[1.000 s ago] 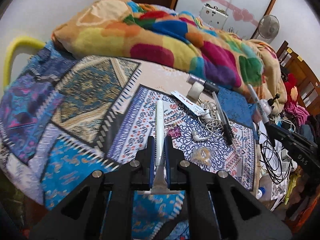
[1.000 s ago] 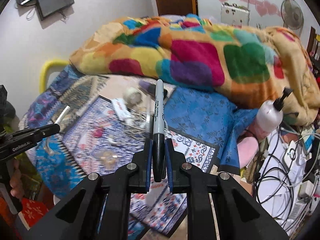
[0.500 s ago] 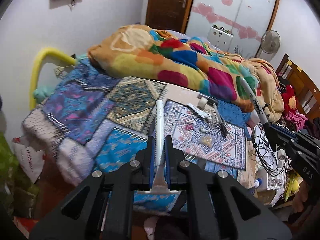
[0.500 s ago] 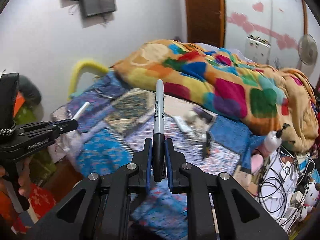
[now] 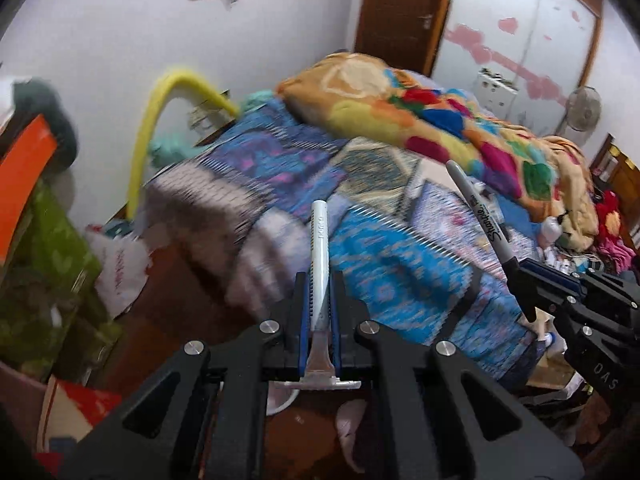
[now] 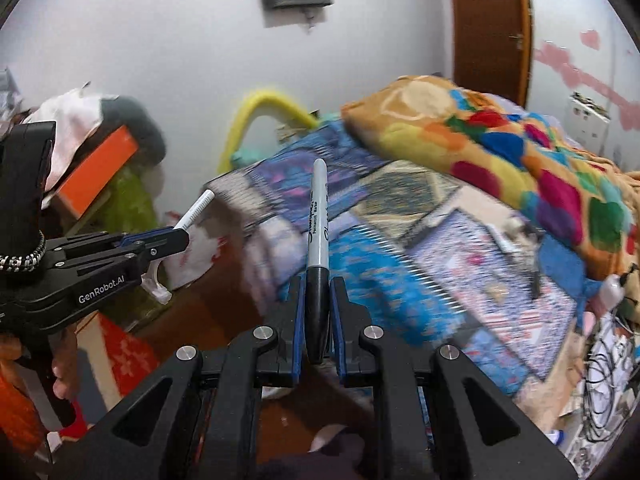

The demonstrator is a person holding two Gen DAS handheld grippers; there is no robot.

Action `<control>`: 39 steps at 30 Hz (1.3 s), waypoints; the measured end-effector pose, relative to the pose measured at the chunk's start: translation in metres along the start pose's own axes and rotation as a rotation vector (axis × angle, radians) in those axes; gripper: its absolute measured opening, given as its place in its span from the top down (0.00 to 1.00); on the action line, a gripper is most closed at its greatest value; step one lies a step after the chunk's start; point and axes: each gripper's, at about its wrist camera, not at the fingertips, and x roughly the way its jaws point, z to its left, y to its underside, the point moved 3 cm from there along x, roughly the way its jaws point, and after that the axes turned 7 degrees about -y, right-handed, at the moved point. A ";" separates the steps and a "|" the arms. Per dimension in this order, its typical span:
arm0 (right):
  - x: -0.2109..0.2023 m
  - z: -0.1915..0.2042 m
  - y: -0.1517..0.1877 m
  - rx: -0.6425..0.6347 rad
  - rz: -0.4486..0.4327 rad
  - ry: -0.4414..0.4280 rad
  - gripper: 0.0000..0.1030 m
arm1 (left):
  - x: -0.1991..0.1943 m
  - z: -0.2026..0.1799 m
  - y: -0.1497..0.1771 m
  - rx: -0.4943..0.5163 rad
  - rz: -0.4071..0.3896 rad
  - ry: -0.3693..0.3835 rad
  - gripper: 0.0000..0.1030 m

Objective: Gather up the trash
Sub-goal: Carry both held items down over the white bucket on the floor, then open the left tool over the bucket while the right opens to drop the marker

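While each claw stays clamped, razor (image 5: 320, 264) and marker (image 6: 317, 240) point lengthwise away toward the bed (image 5: 400, 280)

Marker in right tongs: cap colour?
Black cap on the marker, grey barrel; clearest in right wrist view.

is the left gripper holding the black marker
No, the left gripper is shut on a white razor, while the black marker sits in the right gripper.

Your white razor (image 5: 319, 264) sits clamped in the left tongs (image 5: 320, 300), handle forward; your black marker (image 6: 317, 256) sits clamped in the right tongs (image 6: 316, 308), grey end forward.
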 end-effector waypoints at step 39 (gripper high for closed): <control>0.272 0.054 0.076 -0.013 0.589 -0.170 0.74 | 0.223 0.131 0.146 -0.286 0.559 -0.110 0.82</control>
